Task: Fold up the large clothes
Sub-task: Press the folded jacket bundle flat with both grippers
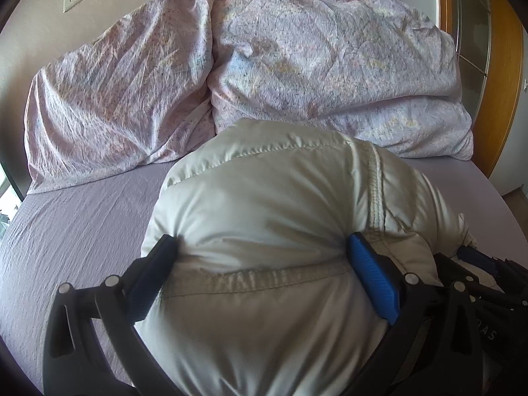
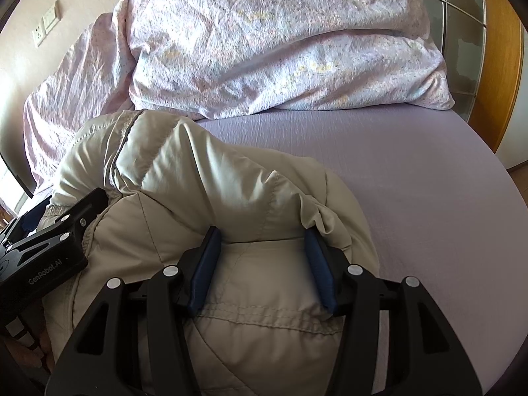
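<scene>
One lilac bed sheet (image 2: 412,198) | crumpled duvet (image 1: 297,59) | beige wall (image 1: 43,33)

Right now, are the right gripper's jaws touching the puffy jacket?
Touching: in the right wrist view the right gripper has both blue pads pressed into the jacket, pinching a bunched fold.

A bed (image 1: 82,224) with a purple sheet holds a puffy cream jacket (image 1: 264,204) in the middle and a crumpled flowery blanket (image 1: 297,66) at the top.
</scene>
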